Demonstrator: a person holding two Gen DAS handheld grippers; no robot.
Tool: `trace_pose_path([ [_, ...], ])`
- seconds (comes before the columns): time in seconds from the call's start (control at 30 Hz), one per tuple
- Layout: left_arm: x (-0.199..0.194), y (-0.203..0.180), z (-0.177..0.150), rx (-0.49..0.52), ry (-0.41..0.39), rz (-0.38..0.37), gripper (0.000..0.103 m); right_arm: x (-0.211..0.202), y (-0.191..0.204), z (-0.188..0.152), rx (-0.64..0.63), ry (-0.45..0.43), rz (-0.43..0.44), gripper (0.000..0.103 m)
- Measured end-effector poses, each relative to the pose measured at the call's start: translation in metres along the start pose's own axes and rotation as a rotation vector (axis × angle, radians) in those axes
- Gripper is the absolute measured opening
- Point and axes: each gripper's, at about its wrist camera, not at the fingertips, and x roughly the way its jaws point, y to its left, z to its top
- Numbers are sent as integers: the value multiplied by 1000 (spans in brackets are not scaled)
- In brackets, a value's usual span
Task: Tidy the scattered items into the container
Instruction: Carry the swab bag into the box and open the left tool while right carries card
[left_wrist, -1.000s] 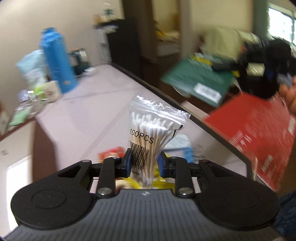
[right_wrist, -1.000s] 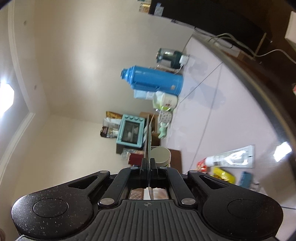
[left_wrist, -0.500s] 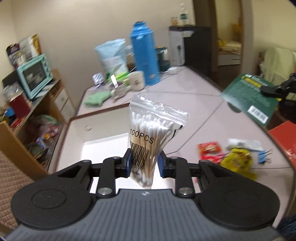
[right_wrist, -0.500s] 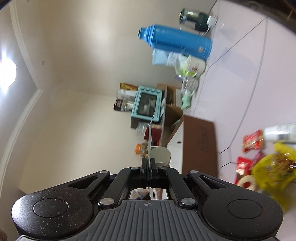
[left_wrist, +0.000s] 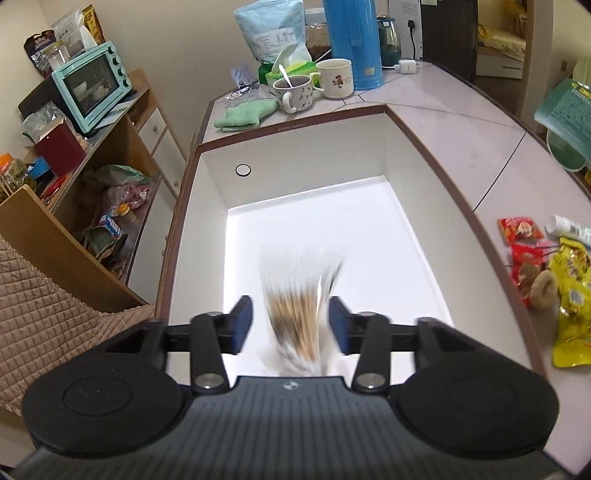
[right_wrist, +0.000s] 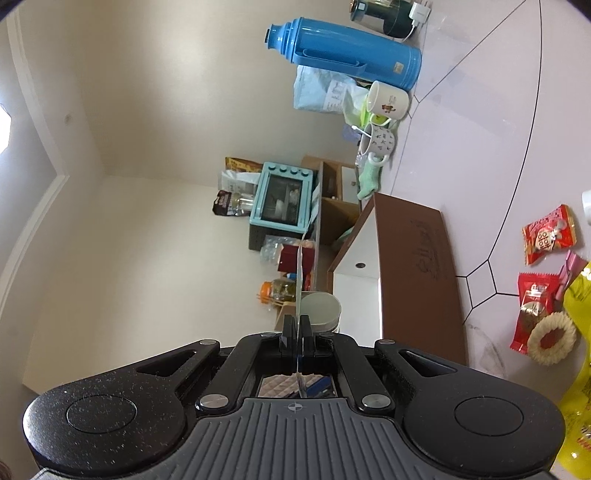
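The left gripper (left_wrist: 291, 324) hangs over the open white-lined cardboard box with a brown rim (left_wrist: 424, 146), its blue-padded fingers (left_wrist: 242, 323) spread wide apart and touching nothing. Between them the clear plastic bag of cotton swabs (left_wrist: 301, 312) shows as a smear of white and tan, loose in the air above the box's bare white floor; it is too blurred to tell whether it has reached the bottom. The box sits on the pale tiled table (left_wrist: 491, 147), and just beside its right wall lies a small heap of scattered things: red snack packets (left_wrist: 520, 229), a crinkled yellow snack bag (left_wrist: 570, 295), a round ring-shaped biscuit (left_wrist: 541, 288) and a white tube (left_wrist: 567, 227). At the far end of the table stand a tall blue thermos flask (left_wrist: 351, 40), two white mugs (left_wrist: 334, 78), a folded green cloth (left_wrist: 245, 114) and a pale blue pouch (left_wrist: 273, 29). A mint-green toaster oven (left_wrist: 92, 85) sits on the shelving to the left. The right gripper (right_wrist: 296, 328) is tilted on its side, its fingers pressed together on a thin transparent plastic sheet (right_wrist: 301, 266) seen edge-on; what the sheet belongs to I cannot tell.
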Motion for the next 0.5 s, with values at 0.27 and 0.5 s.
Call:
trace_pose_path([
  [0.27, -5, 18, -4, -3, 15, -39, 54, 27, 7, -7, 1, -16, -25, 0],
  [0.5, -22, 38, -9, -43, 8, -67, 60, 59, 15, -20, -37, 50, -51, 0],
])
